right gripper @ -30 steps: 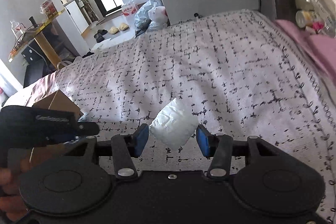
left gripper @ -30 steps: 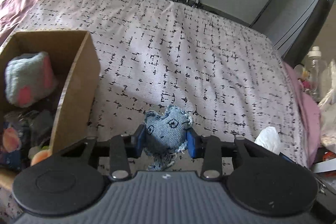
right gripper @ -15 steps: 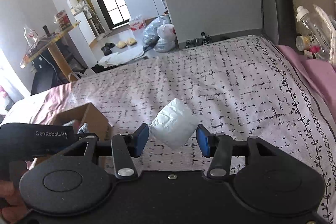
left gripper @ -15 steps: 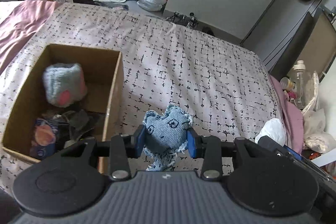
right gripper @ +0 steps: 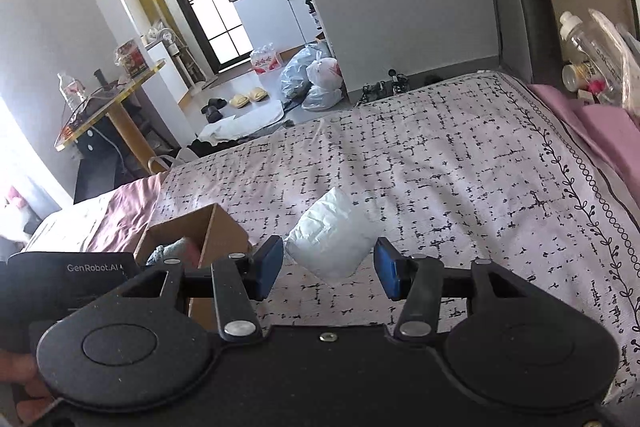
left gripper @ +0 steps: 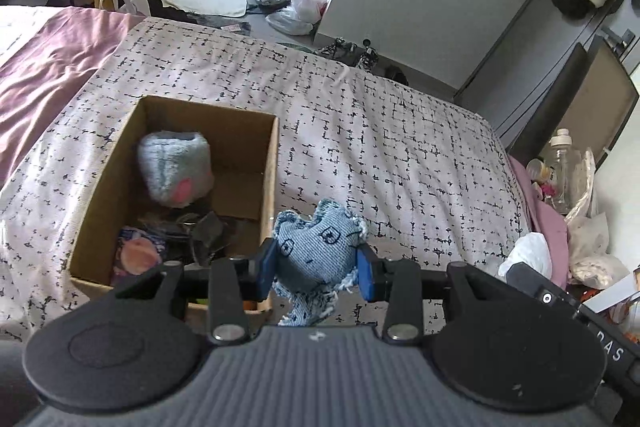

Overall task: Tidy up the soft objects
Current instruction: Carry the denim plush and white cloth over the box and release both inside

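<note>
1. Bed (left gripper: 400, 147), patterned cover; cardboard box (left gripper: 272, 187) sits on it.
2. Box holds grey-pink plush (left gripper: 174, 167) plus darker items.
3. Left tool (left gripper: 316, 269) clamps denim toy (left gripper: 316, 251), raised just right of box.
4. Right tool (right gripper: 328, 265) grips white pouch (right gripper: 330, 247), right of box, above the bed.

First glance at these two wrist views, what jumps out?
The left claw is shut on a blue denim toy with a drawn face, held just right of the open cardboard box on the patterned bedspread. The right claw holds a white pouch above the bed. Inside the box sits a grey plush with a pink patch.
</note>
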{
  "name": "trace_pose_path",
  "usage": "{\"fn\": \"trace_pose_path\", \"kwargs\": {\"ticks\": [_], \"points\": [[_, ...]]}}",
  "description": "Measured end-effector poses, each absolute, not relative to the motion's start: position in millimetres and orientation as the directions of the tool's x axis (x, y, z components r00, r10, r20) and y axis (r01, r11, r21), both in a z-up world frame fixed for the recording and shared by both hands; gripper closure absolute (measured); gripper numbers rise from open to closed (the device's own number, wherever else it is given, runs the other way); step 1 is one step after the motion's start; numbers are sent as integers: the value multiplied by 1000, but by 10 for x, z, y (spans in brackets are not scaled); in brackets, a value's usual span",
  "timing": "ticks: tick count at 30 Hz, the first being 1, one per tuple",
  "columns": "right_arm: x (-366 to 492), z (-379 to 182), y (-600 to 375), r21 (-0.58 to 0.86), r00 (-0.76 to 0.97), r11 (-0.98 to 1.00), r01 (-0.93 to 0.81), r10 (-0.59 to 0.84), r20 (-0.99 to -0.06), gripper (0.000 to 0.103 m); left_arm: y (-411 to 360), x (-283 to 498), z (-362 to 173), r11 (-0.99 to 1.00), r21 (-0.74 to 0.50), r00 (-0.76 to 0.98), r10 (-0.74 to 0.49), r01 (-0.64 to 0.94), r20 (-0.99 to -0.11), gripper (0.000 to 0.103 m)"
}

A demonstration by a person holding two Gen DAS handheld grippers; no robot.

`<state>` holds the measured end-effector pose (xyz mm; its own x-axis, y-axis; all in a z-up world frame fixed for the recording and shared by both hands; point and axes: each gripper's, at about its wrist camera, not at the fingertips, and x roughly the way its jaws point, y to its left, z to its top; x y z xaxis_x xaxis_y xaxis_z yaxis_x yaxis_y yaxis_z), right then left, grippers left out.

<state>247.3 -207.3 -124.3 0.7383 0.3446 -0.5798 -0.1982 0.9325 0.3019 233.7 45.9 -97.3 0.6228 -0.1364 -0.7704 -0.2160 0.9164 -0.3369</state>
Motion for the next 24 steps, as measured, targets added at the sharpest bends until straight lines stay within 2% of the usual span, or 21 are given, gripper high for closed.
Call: {"fn": "trace_pose_path", "kwargs": {"ticks": [24], "points": [[2443,-1088,-1284,239,739,920,-310,392,-548,54,1393,2237,-933,861,-411,667,-119,-300,-736,63]]}}
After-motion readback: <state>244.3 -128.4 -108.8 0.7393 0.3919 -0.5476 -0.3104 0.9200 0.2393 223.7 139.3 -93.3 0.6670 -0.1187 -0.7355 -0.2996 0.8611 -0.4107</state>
